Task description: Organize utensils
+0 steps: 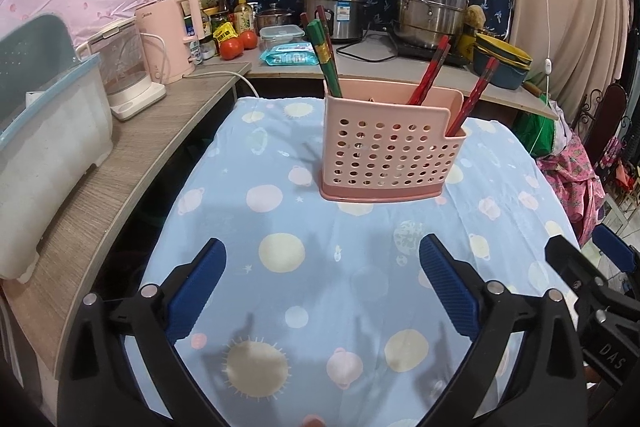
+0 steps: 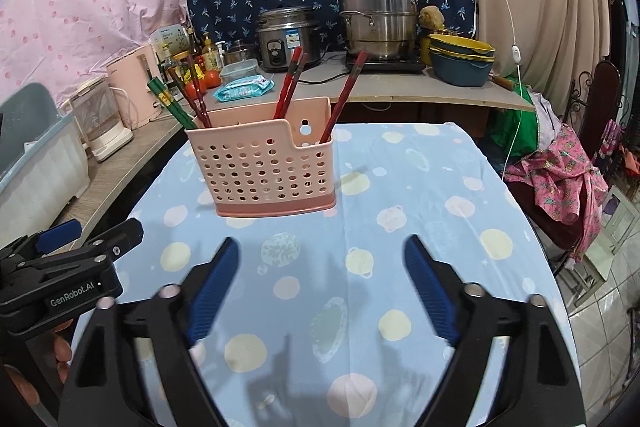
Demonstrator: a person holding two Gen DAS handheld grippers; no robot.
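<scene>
A pink perforated utensil holder (image 1: 384,155) (image 2: 260,163) stands upright on the light blue planet-print tablecloth (image 1: 248,163). Green chopsticks (image 1: 326,59) (image 2: 170,103) lean out of its left end. Red chopsticks (image 1: 430,71) (image 2: 290,83) stick up from the middle, and another red pair (image 1: 476,95) (image 2: 346,95) from the low right compartment. My left gripper (image 1: 323,243) hangs open over bare cloth in front of the holder, nothing between its blue pads. My right gripper (image 2: 322,241) is open too, beside it on the right, also short of the holder.
A wooden counter (image 1: 132,163) runs along the left and back. It carries a white dish rack (image 1: 48,131), a pink kettle (image 1: 172,35), tomatoes, a rice cooker (image 2: 286,39), a steel steamer pot (image 2: 378,15) and stacked bowls (image 2: 462,61). Clothes hang over a chair (image 2: 560,187) at the right.
</scene>
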